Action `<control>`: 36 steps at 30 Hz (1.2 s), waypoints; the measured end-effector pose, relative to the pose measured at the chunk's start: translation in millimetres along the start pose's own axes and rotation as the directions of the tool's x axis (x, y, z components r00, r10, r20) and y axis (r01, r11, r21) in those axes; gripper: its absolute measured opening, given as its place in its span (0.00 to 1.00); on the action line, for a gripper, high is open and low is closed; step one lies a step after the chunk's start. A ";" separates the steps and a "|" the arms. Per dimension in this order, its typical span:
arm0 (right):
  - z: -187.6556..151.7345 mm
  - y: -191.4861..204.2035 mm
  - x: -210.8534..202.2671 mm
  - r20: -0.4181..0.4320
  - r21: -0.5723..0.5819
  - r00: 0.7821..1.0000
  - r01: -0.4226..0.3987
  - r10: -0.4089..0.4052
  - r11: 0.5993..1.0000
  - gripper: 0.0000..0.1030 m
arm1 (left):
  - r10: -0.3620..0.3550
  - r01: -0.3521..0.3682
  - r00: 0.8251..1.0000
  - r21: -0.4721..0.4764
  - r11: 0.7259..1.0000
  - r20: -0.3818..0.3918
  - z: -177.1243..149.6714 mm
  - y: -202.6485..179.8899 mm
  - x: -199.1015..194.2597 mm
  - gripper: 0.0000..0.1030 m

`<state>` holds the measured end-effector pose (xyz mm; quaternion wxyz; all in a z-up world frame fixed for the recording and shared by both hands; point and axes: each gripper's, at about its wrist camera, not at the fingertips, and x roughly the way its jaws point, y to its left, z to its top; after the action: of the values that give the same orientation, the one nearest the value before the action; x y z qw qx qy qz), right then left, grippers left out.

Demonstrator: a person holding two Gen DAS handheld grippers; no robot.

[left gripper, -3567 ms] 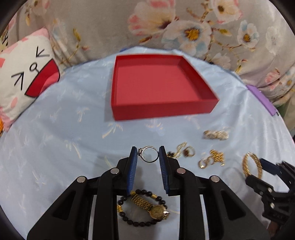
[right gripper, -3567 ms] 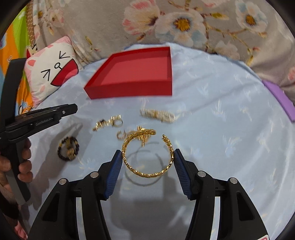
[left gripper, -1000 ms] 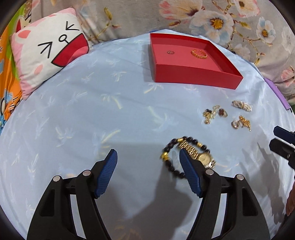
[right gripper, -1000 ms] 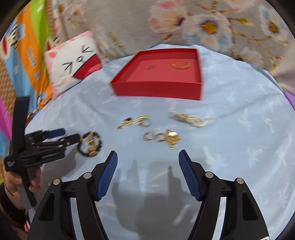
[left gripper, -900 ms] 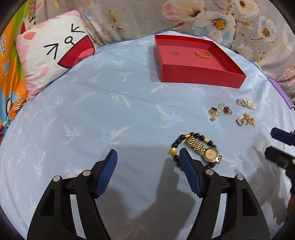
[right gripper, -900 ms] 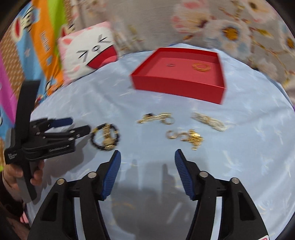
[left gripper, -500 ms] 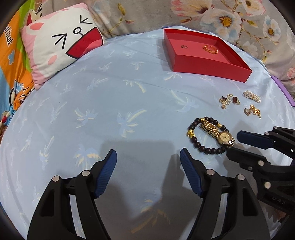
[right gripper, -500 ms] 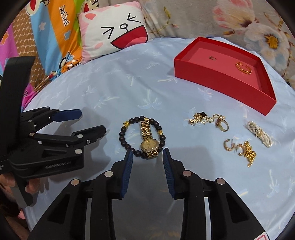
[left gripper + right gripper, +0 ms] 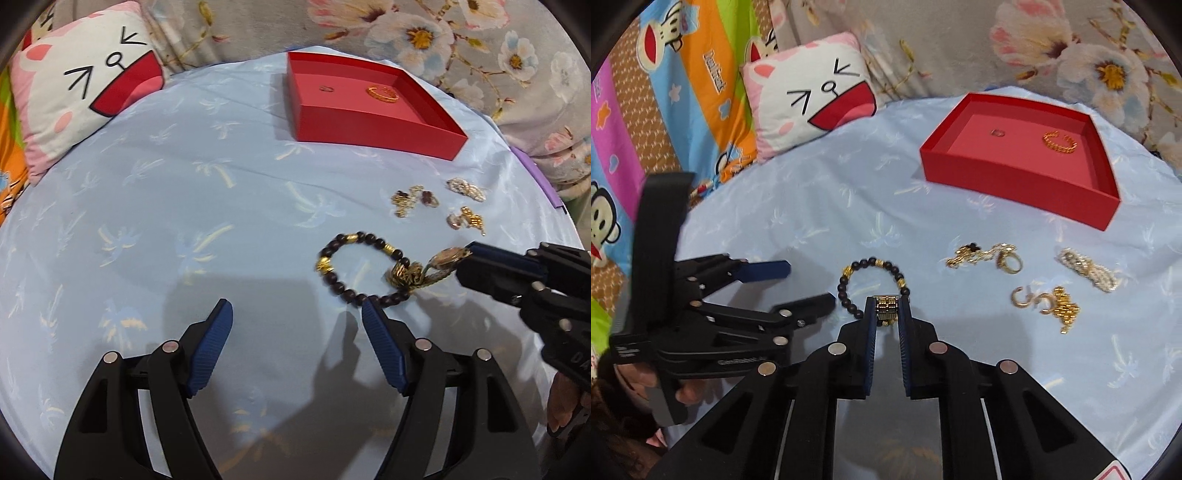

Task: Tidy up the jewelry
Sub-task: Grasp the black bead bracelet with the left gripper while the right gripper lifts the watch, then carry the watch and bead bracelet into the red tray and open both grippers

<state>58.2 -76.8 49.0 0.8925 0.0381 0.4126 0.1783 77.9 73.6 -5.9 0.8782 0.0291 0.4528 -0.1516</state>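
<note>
A light blue cloth (image 9: 184, 206) with a pale palm pattern covers the surface that carries everything; I cannot tell if a desk or a bed is under it. At about 10 o'clock in the left wrist view a white cat-face pillow (image 9: 85, 85) lies at the edge of the cloth.

The red tray (image 9: 373, 129) stands at about 1 o'clock in both views. Inside it lie a gold bangle (image 9: 1059, 142) on its right part and a small ring (image 9: 997, 132) more to the left, well apart.

The left gripper (image 9: 297, 347) hovers over the cloth with its jaws spread wide and nothing between them. The right gripper (image 9: 886, 314) has its jaws pressed on the gold watch (image 9: 886, 308); in the left wrist view the watch (image 9: 424, 269) hangs from them at 3 o'clock, with its band reaching down to the cloth.

The dark bead bracelet (image 9: 354, 269) lies flat on the cloth, just beside the watch and touching its band.

At 2 o'clock of the bracelet, between it and the tray, four small pieces lie on the cloth: a gold chain with a ring (image 9: 988, 256), a pearl piece (image 9: 1087, 269), and a pair of gold hoop earrings (image 9: 1032, 299) touching a small gold chain piece (image 9: 1063, 308).
</note>
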 end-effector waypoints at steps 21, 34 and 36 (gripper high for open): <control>-28.2 -38.3 -62.6 0.078 0.152 0.996 0.018 -0.030 0.988 0.10 | -0.045 0.040 0.999 0.249 0.968 0.013 20.0 -84.1 30.2 0.35; -30.8 -49.9 -76.3 0.108 0.186 0.992 0.038 -0.059 0.982 0.10 | -0.104 0.104 0.995 0.211 0.972 -0.011 21.1 -87.1 26.6 0.07; -30.5 -50.5 -78.6 0.113 0.188 0.992 0.039 -0.061 0.981 0.10 | -0.125 0.124 0.992 0.192 0.974 -0.007 21.3 -84.0 20.4 0.07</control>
<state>2.9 -153.9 74.9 0.9121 0.1209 0.3747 0.1140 81.2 -15.3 -2.5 0.8611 0.0847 0.4349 -0.2492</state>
